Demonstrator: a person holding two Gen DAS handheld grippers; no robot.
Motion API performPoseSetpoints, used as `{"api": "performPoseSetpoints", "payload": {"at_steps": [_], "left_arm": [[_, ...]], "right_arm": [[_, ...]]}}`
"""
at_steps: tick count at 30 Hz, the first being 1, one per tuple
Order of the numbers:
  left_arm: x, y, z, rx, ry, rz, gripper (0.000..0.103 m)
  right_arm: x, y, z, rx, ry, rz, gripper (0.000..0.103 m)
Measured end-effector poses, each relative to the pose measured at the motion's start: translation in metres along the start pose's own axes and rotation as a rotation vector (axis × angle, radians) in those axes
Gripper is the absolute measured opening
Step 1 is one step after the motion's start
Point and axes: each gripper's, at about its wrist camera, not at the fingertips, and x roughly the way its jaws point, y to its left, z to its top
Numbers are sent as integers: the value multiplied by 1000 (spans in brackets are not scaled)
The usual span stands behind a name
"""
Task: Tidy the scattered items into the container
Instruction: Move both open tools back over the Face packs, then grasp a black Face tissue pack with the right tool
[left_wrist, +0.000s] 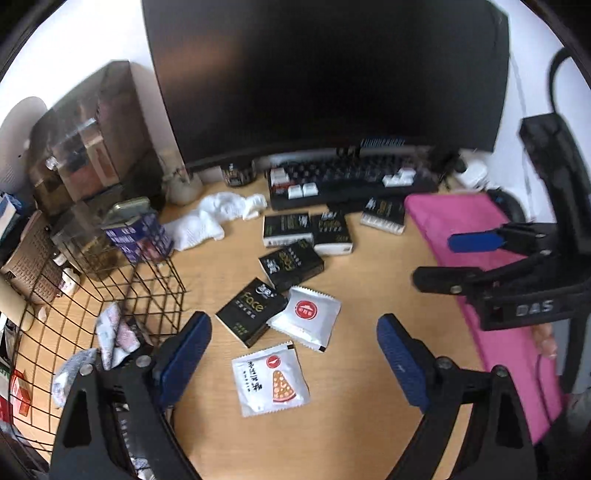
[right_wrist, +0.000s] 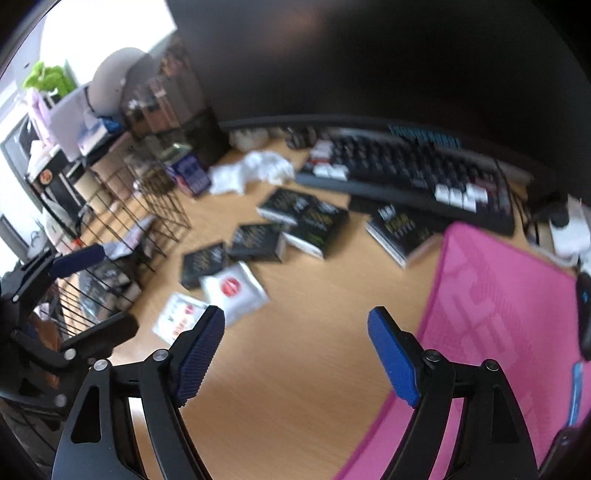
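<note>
Several black tissue packs lie scattered on the wooden desk, with two white sachets: one with a red circle and one with a pizza picture. A black wire basket at the left holds a few small packets. My left gripper is open and empty, hovering over the pizza sachet. My right gripper is open and empty above bare desk; it also shows in the left wrist view over the pink mat. The packs and the basket show blurred in the right wrist view.
A dark monitor and keyboard stand at the back. A pink mat covers the right side. A crumpled white cloth, a blue box and brown boxes sit at the back left.
</note>
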Motion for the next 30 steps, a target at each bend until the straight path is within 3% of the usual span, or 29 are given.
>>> {"api": "performPoseSetpoints", "payload": {"at_steps": [6,20,26,30], "left_arm": [[38,12,12,-78,66,-85,91],[103,17,69,-92,118,-50,91],[120,30,80,-158,128,-51,91],[126,37,82,-175,123,-3,91]], "right_arm": [[28,-40,10,56,22,-51,80],[70,-84,74,127,34,-180,81],[83,-94,89,159,24,-185,81],[92,-88,95,159,10,-167,80]]}}
